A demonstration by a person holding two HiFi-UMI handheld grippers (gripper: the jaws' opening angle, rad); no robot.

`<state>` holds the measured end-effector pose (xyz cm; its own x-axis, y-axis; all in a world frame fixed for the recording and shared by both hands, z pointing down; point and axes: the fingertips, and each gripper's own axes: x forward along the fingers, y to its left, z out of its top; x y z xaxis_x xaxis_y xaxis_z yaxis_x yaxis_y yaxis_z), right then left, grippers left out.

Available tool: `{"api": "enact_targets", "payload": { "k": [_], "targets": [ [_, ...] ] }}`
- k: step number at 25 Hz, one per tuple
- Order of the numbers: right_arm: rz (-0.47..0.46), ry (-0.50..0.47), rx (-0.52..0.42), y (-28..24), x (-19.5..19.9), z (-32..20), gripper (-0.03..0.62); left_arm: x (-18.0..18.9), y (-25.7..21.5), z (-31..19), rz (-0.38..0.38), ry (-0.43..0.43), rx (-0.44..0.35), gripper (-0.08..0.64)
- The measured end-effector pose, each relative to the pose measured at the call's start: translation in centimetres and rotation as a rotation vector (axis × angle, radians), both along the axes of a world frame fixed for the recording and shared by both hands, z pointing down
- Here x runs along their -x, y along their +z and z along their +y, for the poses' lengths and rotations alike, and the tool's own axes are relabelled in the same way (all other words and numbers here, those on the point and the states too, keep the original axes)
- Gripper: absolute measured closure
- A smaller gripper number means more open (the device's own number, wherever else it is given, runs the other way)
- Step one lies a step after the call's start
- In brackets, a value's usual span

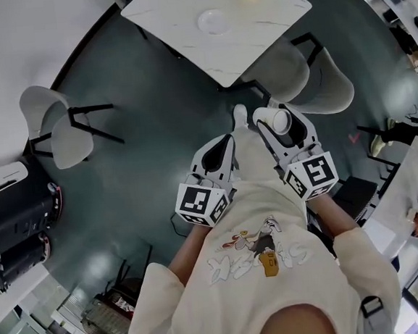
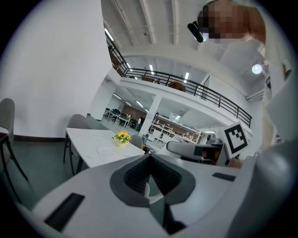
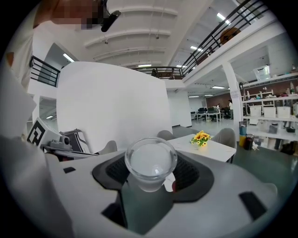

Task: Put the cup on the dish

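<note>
While right tool (image 3: 148, 182) clamps the cup (image 3: 150, 160), left tool (image 2: 150, 179) sits closed, its view showing the dish (image 2: 106, 151).

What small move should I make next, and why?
Probably step forward, bringing the right gripper toward the table. It is shut on the cup, and the empty dish sits on that table, well ahead of it.

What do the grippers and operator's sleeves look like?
Both the left gripper and right gripper have pale grey shells, dark ribbed pads and a rear cube of black-and-white square markers. The person wears a cream short-sleeved T-shirt with a cartoon print.
</note>
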<state>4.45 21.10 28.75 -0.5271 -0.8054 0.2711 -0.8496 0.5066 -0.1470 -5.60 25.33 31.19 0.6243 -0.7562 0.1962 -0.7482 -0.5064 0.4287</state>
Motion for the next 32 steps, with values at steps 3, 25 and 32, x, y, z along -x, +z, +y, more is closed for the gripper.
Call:
{"api": "enact_targets", "payload": {
  "k": [3,25,32],
  "targets": [
    [-0.011,-0.003,0.003,0.3,0.2,-2.3,0.321,0.0,0.5,-1.8,-0.010,-0.004,0.017,0.557],
    [-0.009,-0.092,-0.035,0.3,-1.6,-22.4,0.322,-3.3,-0.7,-22.3,-0.090,-0.032,0.001,0.558],
    [-0.031,-0.132,-0.035,1.0,-3.3,-27.0,0.321,-4.8,0.2,-26.4,-0.120,-0.070,0.014,0.558]
  ]
}}
